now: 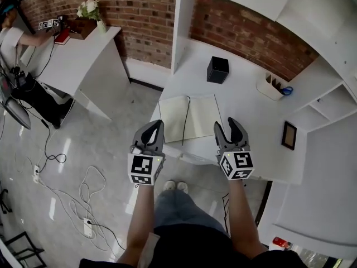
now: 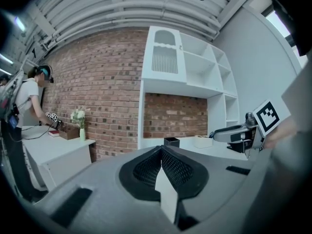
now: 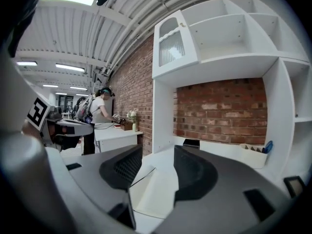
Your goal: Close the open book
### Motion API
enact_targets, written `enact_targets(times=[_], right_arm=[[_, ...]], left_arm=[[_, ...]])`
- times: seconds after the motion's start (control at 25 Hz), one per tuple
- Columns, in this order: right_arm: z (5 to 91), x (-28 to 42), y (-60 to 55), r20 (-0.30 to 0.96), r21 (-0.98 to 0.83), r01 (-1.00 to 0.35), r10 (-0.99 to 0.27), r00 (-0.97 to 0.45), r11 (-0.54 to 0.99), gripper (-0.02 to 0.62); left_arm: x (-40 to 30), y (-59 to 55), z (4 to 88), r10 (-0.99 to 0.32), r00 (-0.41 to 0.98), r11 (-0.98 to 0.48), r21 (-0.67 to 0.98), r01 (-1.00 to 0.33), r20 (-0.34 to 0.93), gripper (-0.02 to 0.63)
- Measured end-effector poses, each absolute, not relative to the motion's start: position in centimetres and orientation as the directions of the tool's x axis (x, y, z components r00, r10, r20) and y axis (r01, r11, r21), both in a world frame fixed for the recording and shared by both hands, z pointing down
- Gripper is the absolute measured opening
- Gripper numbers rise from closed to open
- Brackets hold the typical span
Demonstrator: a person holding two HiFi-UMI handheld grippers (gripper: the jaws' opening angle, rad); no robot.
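The open book [image 1: 189,118] lies flat on the white desk [image 1: 245,110], pale pages up, spine running away from me. My left gripper [image 1: 155,125] hovers at the desk's front edge, just off the book's left page, its pads [image 2: 175,169] pressed together with nothing between them. My right gripper [image 1: 227,125] is held over the book's right front corner, apart from it, with its jaws spread. In the right gripper view the book [image 3: 151,184] shows between the open fingers [image 3: 122,167]. The left gripper view shows no book.
A black box [image 1: 217,70] stands behind the book. A white holder [image 1: 271,86] with scissors and a small dark frame [image 1: 289,135] sit to the right. White shelving [image 1: 329,105] borders the desk. A second table [image 1: 78,54], a person [image 1: 11,35] and floor cables [image 1: 67,188] are on the left.
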State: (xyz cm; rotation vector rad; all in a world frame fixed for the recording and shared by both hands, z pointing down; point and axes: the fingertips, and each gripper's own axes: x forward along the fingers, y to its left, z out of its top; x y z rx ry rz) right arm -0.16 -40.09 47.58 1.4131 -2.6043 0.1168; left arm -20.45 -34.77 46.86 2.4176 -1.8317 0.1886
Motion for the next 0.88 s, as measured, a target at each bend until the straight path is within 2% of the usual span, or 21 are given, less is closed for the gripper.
enact_targets(times=[0.2,0.44,0.68,0.88], right_arm=[[49.8,-4.2,-41.6,0.316,0.181,-0.683,-0.700,-0.641,0.707,0.199],[54.5,-8.9,-39.9,0.508,0.394,-0.321,-0.495,-0.705,0.861,0.193],[60.2,-10.9,-36.4,0.660,0.471,-0.002,-0.354,-0.663,0.882,0.193],[64.1,-10.8,-34.7,0.724,0.539,0.159,-0.360,-0.588,0.827,0.192]], left_arm=[[-21.0,-34.2,47.3,-0.952,0.252,-0.252,0.020,-0.967,0.174,0.009],[-22.0,-32.1,49.5,-0.950,0.227,-0.223,0.043,-0.974,0.213,0.009],[-23.0,-30.2,51.8,-0.945,0.196,-0.187,0.059,-0.981,0.261,0.009],[-23.4,-29.5,53.1,-0.940,0.188,-0.175,0.070,-0.982,0.284,0.009]])
